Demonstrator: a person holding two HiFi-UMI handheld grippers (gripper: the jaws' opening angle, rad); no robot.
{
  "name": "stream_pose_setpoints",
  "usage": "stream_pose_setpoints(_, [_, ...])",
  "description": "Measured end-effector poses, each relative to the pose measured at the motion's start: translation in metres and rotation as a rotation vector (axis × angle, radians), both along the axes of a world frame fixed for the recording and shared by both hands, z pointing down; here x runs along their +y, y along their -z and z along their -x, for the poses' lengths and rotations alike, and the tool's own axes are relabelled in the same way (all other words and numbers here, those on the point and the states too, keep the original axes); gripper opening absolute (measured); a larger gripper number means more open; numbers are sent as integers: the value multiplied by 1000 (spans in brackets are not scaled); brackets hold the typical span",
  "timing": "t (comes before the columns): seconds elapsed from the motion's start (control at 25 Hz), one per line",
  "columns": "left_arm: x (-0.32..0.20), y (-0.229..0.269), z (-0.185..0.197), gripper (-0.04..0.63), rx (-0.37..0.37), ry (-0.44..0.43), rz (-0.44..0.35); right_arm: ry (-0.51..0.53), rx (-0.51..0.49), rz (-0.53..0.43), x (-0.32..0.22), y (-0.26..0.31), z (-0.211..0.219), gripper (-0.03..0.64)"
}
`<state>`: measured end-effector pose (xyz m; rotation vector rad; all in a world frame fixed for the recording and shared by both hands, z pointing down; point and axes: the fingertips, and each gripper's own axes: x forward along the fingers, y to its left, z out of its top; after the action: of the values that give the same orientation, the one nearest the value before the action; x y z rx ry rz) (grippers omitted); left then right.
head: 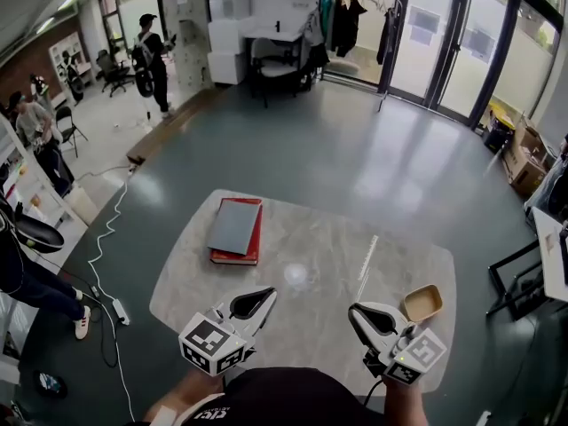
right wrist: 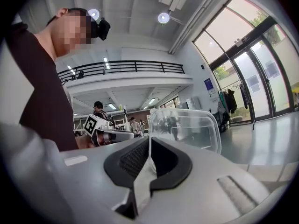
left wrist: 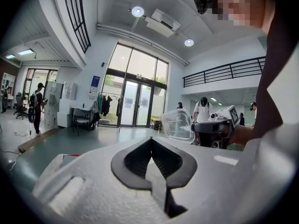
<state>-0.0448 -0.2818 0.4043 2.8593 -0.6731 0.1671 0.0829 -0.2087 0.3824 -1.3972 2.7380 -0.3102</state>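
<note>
My right gripper (head: 355, 309) (right wrist: 150, 143) is shut on the rim of a clear plastic lid (head: 366, 263) (right wrist: 184, 129), which it holds up on edge above the marble table (head: 311, 224). A small square tan container (head: 422, 303) sits on the table just right of that gripper. Above the table's near edge my left gripper (head: 269, 293) (left wrist: 150, 141) is shut with nothing between its jaws. The left gripper view shows the clear lid (left wrist: 178, 125) and the right gripper (left wrist: 219, 130) off to its right. A grey book on a red book (head: 235, 229) lies at the table's far left.
A white cable and power strip (head: 114, 302) run along the floor left of the table. A black-framed table (head: 532, 273) stands at the right, with cardboard boxes (head: 525, 162) beyond it. Several people stand at the far left, and a clothes rack (head: 351, 16) is at the back.
</note>
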Motion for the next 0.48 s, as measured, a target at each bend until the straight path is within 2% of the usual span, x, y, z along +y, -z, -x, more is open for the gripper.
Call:
stream_pose_setpoints(0.24, [-3, 10, 5, -6, -7, 13, -26, -30, -23, -3, -1, 3, -15, 17])
stream_pose_setpoints(0.48, [-7, 10, 11, -6, -8, 41, -30, -15, -11, 12, -3, -7, -14, 17])
